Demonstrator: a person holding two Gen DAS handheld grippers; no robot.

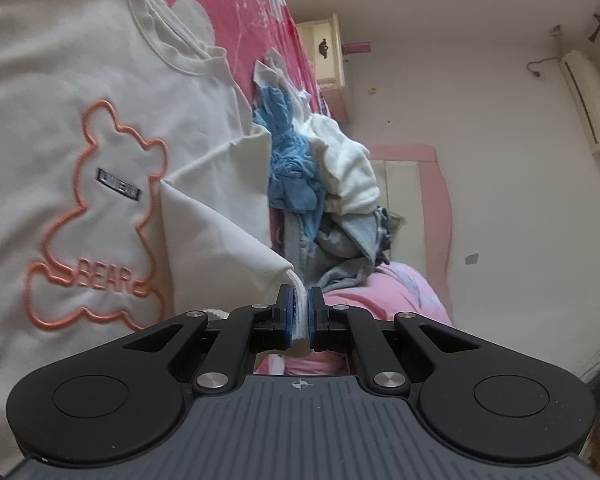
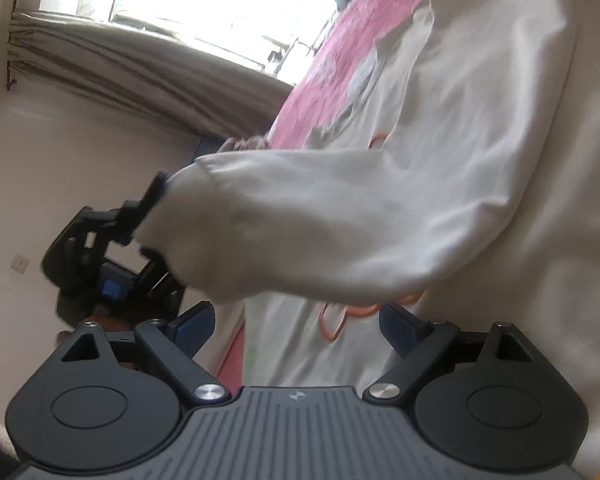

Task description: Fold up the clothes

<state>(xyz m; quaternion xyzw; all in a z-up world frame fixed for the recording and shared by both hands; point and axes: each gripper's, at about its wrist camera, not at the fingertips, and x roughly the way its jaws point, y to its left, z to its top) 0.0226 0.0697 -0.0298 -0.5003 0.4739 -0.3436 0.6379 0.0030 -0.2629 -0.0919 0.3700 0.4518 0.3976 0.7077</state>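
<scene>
A white sweatshirt [image 1: 100, 140] with an orange bear outline and the word BEAR lies spread on the pink bed. My left gripper [image 1: 299, 300] is shut on the ribbed cuff [image 1: 297, 286] of one sleeve, which runs back to the shirt body. The right wrist view shows the same sleeve [image 2: 300, 220] lifted across the sweatshirt [image 2: 480, 120], with the left gripper [image 2: 158, 188] clamped on its cuff end at the left. My right gripper [image 2: 296, 318] stands open just below the sleeve, its blue pads [image 2: 196, 322] wide apart with nothing pressed between them.
A heap of blue, white and grey clothes [image 1: 320, 184] lies on the pink bedsheet [image 1: 236, 0] beside the sweatshirt. Behind it are a pink headboard [image 1: 432, 200], a small cabinet [image 1: 324, 52] and a wall air conditioner [image 1: 588, 100]. A window [image 2: 200, 0] with a beige curtain [image 2: 140, 72] is on the other side.
</scene>
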